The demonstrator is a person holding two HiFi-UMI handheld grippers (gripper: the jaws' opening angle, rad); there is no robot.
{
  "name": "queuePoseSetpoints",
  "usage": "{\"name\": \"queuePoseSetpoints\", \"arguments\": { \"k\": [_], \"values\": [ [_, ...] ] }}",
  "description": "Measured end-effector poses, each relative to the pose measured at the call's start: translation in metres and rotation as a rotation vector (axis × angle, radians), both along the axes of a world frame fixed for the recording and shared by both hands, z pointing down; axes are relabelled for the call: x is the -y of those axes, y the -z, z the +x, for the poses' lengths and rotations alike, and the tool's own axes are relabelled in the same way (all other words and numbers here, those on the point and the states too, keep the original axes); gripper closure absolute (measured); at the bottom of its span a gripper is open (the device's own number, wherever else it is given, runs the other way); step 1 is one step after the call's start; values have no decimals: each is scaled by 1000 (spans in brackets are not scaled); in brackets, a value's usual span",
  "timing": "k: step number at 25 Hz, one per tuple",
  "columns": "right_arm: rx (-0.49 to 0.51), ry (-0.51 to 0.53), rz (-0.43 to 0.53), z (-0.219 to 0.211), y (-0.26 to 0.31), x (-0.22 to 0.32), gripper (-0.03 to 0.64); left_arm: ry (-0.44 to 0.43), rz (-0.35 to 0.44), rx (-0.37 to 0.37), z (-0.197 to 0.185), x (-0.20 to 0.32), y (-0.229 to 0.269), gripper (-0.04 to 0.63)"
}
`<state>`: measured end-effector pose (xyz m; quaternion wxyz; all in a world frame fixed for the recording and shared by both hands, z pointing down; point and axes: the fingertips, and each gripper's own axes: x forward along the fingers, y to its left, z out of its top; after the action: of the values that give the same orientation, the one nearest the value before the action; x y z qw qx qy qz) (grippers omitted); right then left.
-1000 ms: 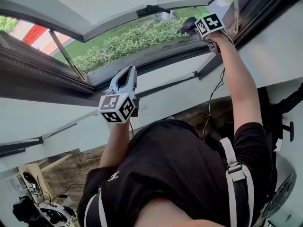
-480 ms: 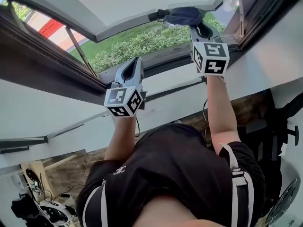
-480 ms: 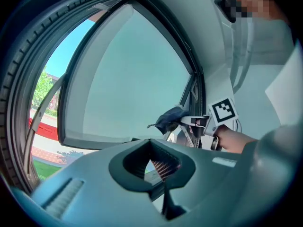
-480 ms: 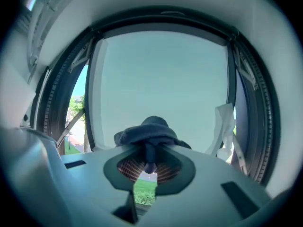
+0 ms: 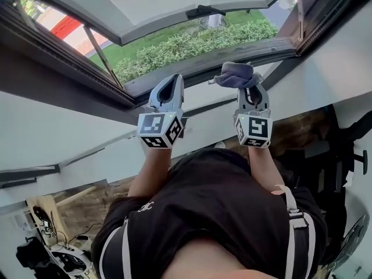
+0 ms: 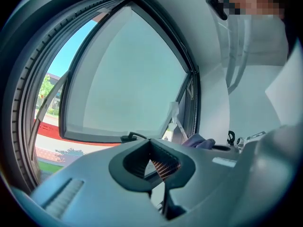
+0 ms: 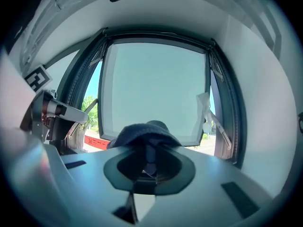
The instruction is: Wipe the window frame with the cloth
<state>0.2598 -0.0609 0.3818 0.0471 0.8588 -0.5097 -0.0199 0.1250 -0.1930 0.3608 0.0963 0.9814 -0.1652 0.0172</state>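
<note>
Nearest the head camera is the person's black shirt (image 5: 221, 214), with both forearms raised from it. The left claw (image 5: 170, 81) points up at the window with its jaws closed together. Its own view shows nothing caught between them (only a small gap behind the tips, with daylight through it). The right claw (image 5: 246, 89) is clamped on the cloth (image 5: 233, 73), a dark grey-purple bundle that bulges over the jaw tips. In the right gripper view the cloth (image 7: 142, 132) is a dome covering the foot of the pane. The left gripper view catches just a corner of it. Only the head view places the cloth: it is just below the dark window frame (image 5: 197, 68), though contact cannot be judged. Beyond the open sash (image 5: 174, 4) lie a green hedge (image 5: 192, 46) and lawn.
</note>
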Motion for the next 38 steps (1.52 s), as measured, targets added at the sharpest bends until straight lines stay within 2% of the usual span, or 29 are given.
{"name": "queuePoseSetpoints", "arguments": {
  "k": [4,8,22,38],
  "values": [
    [30,-9,-11,-2,-10,-8,574,-29,-12,25,7,-9,-14,586],
    [37,-3,4,1,-3,-7,574,-42,-7,19,12,-15,-15,586],
    [33,73,40,-4,10,8,574,-27,17,44,15,-17,-17,586],
    [59,87,-5,3,-3,8,574,-51,-12,85,23,-26,-30,586]
  ]
}}
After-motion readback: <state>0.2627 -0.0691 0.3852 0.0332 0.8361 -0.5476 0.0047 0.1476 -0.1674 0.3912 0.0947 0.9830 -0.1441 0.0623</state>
